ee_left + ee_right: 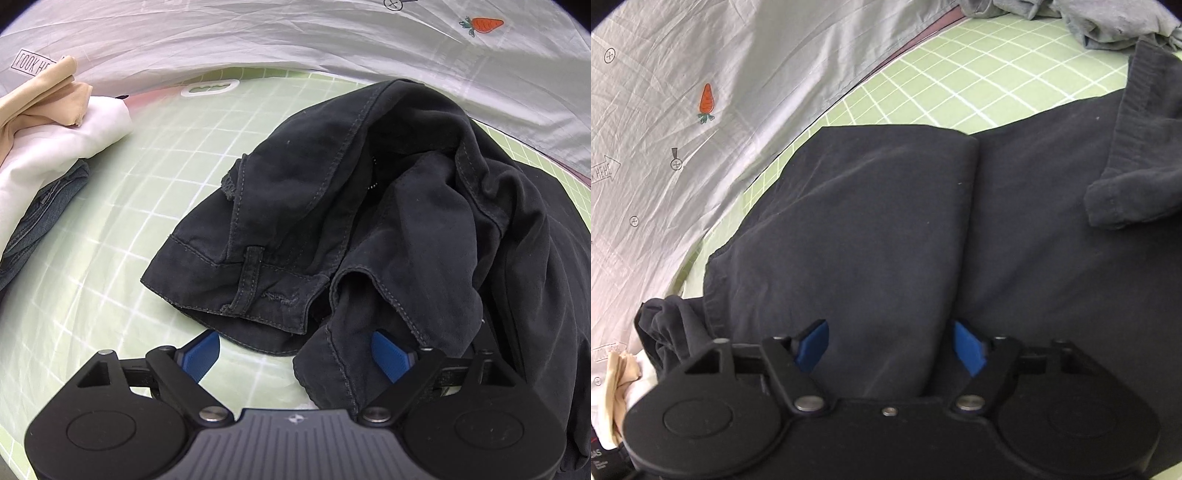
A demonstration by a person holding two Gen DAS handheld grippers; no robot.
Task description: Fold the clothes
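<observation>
Black trousers (369, 206) lie crumpled on the green grid mat (122, 266); the waistband end with a belt loop is bunched up in the left wrist view. My left gripper (295, 354) is open, its blue pads apart, with a fold of the black cloth lying between them and over the right finger. In the right wrist view the trousers' legs (886, 229) lie flatter across the green mat (960, 88), one leg folded over. My right gripper (890, 345) is open just above the black cloth, which fills the gap between its blue fingers.
A stack of folded clothes, beige (40, 99), white (66, 144) and denim (40, 210), sits at the mat's left. A grey garment (1108, 22) is heaped at the mat's far end. A pale sheet with a carrot print (484, 24) surrounds the mat.
</observation>
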